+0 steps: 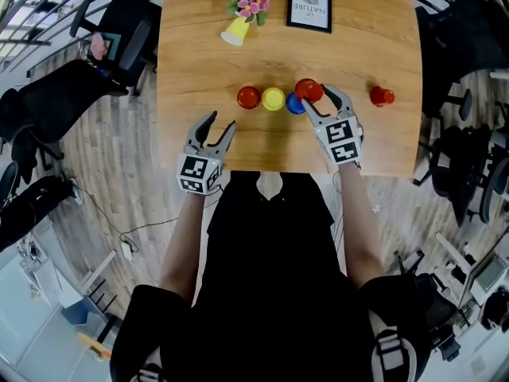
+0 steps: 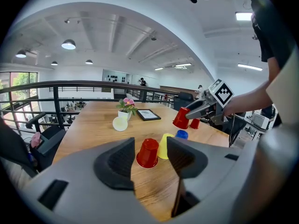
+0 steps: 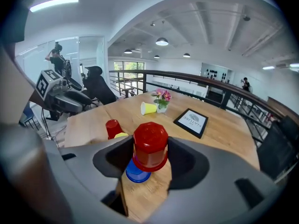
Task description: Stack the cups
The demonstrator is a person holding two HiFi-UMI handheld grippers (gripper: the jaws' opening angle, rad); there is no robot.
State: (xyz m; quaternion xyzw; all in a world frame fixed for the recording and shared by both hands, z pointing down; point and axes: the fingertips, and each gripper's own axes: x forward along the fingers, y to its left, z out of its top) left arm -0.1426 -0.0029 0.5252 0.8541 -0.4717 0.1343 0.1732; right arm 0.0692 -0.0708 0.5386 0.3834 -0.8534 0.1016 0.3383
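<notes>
**A:** Six cups in all, do you make it?

**B:** Six: three red, two yellow, one blue. The held red cup (image 3: 150, 146) is upside down at the centre of the right gripper view. The right gripper (image 1: 316, 96) is clamped on its sides, one jaw on each.

**A:** Where is it over the table?

**B:** It is in the air, just right of centre in the head view, above the blue cup (image 1: 295, 105) and apart from it. The left gripper view shows the gap between the two.

**A:** And the others?

**B:** One short row of three upturned cups runs across the middle of the head view. From the left of the frame they are the left red cup (image 1: 248, 97), the yellow cup (image 1: 273, 99) and the blue one, side by side. The right red cup (image 1: 382, 96) stands alone at the right of the frame, well apart from the row. The tipped yellow cup (image 1: 235, 32) lies on its side at the top, just beside one flower pot (image 1: 249, 5) of pink blooms.

**A:** The second gripper?

**B:** The left gripper (image 1: 223, 120) has its jaws spread with nothing held, below and left of the row, near the table's (image 1: 199, 70) lower edge. In its own view the left red cup shows through the gap but sits well beyond the pads.

**A:** Anything more?

**B:** One picture frame (image 1: 308, 5) lies at the top, right of the flowers.
</notes>
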